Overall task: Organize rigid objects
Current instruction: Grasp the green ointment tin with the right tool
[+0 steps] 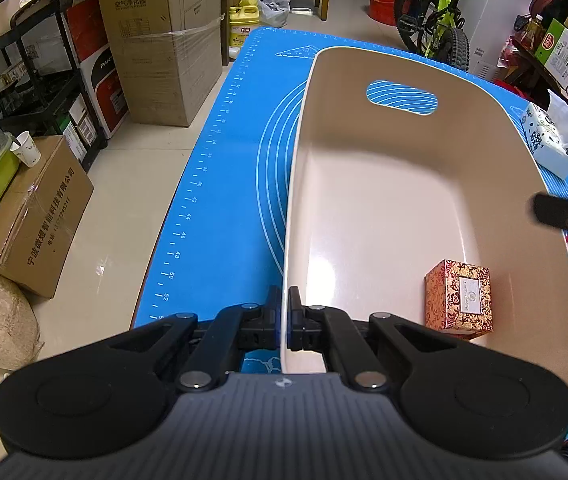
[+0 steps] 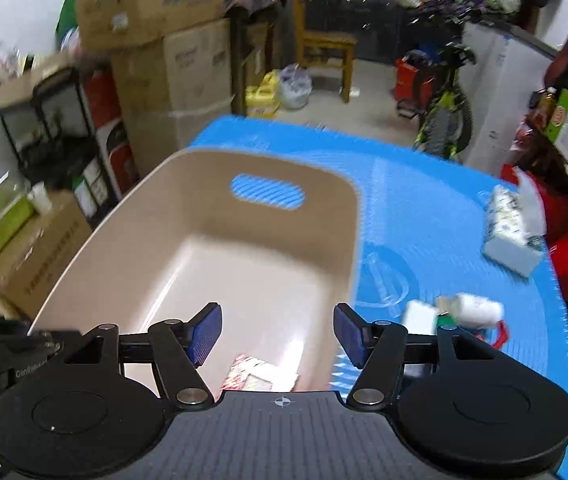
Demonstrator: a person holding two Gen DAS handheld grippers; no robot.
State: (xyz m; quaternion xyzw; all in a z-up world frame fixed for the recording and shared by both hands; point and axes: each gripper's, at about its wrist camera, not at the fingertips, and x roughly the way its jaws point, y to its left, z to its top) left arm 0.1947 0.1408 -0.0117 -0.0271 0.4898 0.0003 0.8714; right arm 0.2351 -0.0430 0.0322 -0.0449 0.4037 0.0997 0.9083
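While our left gripper [image 1: 284, 318] has its jaws clamped on the near rim of the beige bin [image 1: 384, 200], the right gripper [image 2: 277, 334] hangs over the bin's near end with its jaws wide apart and nothing between them. We've got the red patterned box [image 1: 460, 300] sitting inside the bin at its near right corner, and the bin itself rests on the blue mat [image 1: 219, 208] covering the bench. Outside the bin on the mat, to its right, lie a white bottle [image 2: 478, 307], a small white box [image 2: 420, 314] and a tissue pack [image 2: 512, 236], all pretty blurry.
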